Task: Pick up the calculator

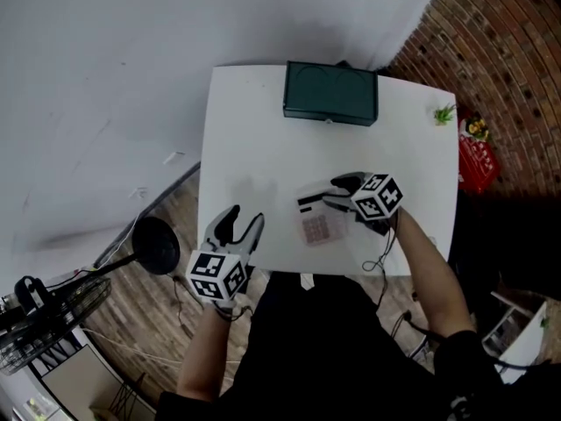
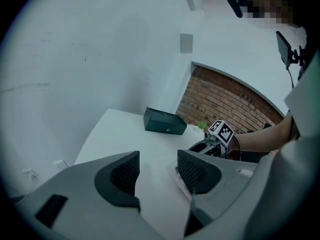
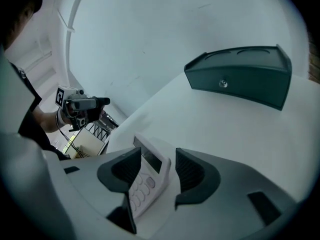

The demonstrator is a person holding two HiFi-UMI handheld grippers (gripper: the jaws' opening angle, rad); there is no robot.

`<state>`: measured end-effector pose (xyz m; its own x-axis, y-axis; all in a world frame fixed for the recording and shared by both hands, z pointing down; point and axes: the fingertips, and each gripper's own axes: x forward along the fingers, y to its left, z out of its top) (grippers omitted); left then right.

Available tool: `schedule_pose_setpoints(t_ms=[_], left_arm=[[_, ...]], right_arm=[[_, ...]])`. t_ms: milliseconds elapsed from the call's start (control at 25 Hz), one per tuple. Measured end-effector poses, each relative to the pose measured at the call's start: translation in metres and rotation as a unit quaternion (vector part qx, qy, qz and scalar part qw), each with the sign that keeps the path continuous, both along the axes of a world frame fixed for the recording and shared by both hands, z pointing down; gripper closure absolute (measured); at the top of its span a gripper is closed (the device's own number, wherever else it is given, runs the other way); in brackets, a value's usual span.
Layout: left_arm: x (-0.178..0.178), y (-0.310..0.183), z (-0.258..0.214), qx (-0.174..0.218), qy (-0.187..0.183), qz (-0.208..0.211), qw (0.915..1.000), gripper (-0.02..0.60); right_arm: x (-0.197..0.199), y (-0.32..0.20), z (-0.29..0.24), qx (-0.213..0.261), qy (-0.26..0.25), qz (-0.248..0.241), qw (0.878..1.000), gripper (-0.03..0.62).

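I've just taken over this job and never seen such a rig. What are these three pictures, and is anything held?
There is no robot arm: a person holds a two-jaw gripper in each hand. The head view looks down from the person's head. The other two views ride on the grippers and look along their jaws. On the white table lie a calculator and, at the far edge, a dark green box. The right gripper is open with the calculator between its jaws, not yet clamped. The left gripper is open and empty. Nothing is held.
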<state>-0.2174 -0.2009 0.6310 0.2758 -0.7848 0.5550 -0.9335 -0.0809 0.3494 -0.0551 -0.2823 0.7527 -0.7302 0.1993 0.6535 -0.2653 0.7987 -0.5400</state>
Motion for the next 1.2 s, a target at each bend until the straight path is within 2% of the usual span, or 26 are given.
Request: schedule_pose_setpoints(t_ms=[320,600,840,1040,1200], left_arm=[[-0.002,-0.002,0.005,-0.003,0.009,-0.002,1.0,0.348],[0.0,-0.002,0.006,-0.013,0.015,-0.001,0.9998,0.348],[0.011,-0.003,0.002,-0.008,0.023,0.006,0.9997,0.348],[0.024,-0.004,-0.006,0.003,0.025,0.018,0.9995,0.348],[0.029,-0.001,-0.014,0.01,0.026,0.023,0.9994,0.35]], right_arm=[[-0.004,0.013,0.018,-0.057,0.018,-0.025,0.998,0.381],[0.0,0.021,0.014,-0.082,0.013,-0.011,0.996,0.431],[-0.002,0.026,-0.016,-0.098,-0.032,0.016,0.995,0.497],[-0.001,0.033,-0.028,-0.08,-0.042,0.034,0.995,0.514],[0.002,0.034,-0.037,-0.084,-0.057,0.085,0.991,0.519]])
